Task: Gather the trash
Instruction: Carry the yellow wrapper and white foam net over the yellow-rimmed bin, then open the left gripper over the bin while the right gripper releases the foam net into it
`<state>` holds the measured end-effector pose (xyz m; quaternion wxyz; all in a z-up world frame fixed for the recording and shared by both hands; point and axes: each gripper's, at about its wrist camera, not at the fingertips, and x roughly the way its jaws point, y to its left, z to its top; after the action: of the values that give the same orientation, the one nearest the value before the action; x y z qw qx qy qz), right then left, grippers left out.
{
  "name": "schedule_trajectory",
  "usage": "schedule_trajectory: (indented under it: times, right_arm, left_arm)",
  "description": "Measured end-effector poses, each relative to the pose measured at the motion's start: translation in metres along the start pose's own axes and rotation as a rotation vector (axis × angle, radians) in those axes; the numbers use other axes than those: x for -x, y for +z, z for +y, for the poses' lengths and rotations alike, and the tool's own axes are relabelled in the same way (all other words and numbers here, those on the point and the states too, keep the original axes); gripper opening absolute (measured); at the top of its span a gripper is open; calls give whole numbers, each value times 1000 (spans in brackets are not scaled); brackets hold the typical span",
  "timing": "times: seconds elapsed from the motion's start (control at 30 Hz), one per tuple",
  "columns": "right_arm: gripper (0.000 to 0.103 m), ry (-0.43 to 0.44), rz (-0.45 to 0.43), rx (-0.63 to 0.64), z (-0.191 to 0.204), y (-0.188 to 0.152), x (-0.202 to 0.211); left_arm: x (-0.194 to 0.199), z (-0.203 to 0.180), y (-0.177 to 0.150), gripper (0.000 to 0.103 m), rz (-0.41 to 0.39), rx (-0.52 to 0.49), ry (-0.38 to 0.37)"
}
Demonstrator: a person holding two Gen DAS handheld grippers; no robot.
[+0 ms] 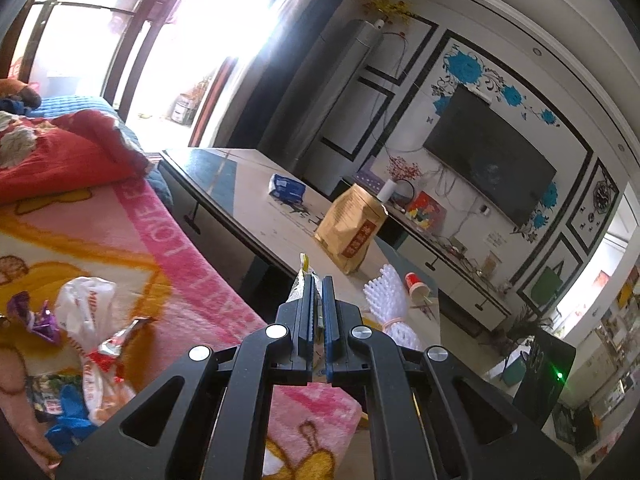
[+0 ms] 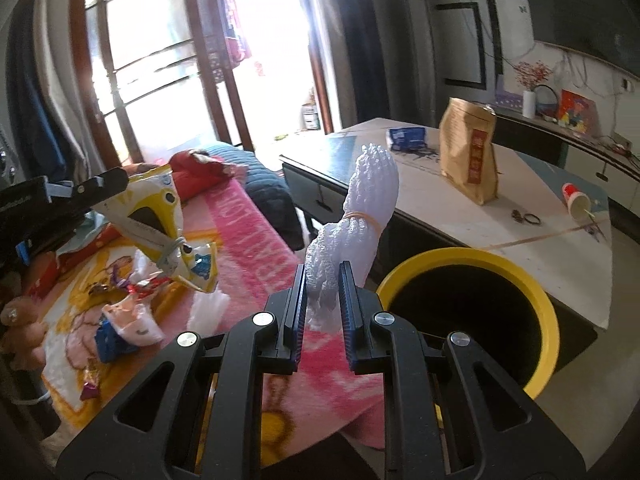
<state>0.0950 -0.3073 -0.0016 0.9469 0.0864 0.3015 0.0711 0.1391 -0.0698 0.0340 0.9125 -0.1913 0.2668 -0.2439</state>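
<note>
Right wrist view: your right tongs (image 2: 322, 296) clamp the foam netting (image 2: 360, 216) near the yellow bin (image 2: 548, 320), your left tongs (image 1: 319, 308) clamp a snack bag (image 2: 160, 216), wrappers (image 2: 132, 292) remain on the blanket (image 2: 256, 248).

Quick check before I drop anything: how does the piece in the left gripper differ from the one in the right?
The snack bag is a flat, printed yellow-and-white wrapper; the foam netting is plain white and bumpy.
The snack bag hangs over the pink blanket; the foam netting stands upright beside the yellow-rimmed bin.
The left gripper pinches a thin edge; the right gripper squeezes a thicker bundle.
Both are bound by a band and held.
</note>
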Motion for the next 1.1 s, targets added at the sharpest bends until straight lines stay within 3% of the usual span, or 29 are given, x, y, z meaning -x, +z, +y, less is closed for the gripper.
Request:
schedule_trajectory:
  times: [0.57, 1.1]
  right_arm:
    - [11, -119, 27, -112, -66, 2, 0]
    - [11, -134, 109, -247, -115, -11, -6]
  left_arm:
    - [-58, -39, -15, 4, 78, -54, -70]
    - [-116, -65, -42, 4, 168, -81, -109]
